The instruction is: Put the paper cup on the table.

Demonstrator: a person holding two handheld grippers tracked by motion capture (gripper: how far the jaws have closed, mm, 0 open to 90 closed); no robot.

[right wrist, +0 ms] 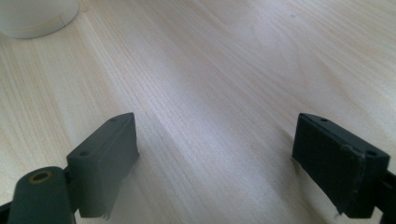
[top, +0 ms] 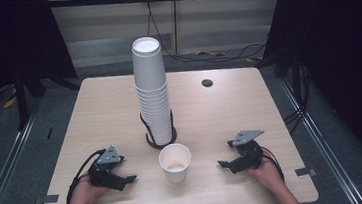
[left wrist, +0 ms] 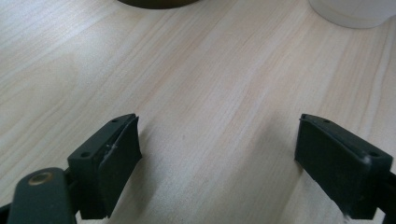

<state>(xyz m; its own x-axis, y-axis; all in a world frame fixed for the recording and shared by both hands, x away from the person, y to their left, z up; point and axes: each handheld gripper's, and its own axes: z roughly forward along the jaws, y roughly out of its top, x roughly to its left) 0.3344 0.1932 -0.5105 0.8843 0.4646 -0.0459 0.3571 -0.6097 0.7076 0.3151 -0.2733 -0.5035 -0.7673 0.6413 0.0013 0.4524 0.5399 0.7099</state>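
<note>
A tall stack of white paper cups (top: 152, 92) stands upside down in a dark round holder (top: 161, 141) at the table's middle. In front of it a single white cup (top: 175, 162) stands upright, mouth up. My left gripper (top: 130, 178) rests low at the front left, pointing right toward that cup, open with bare wood between its pads (left wrist: 116, 161). The cup's base (left wrist: 354, 11) sits at the top right of the left gripper view. My right gripper (top: 221, 164) lies at the front right, pointing left, also open and empty, the cup's base (right wrist: 35, 17) at its top left.
The light wooden table (top: 105, 114) has a dark round grommet hole (top: 207, 83) at the back right. Cables (top: 214, 53) lie on the floor behind the table. Dark curtains flank both sides.
</note>
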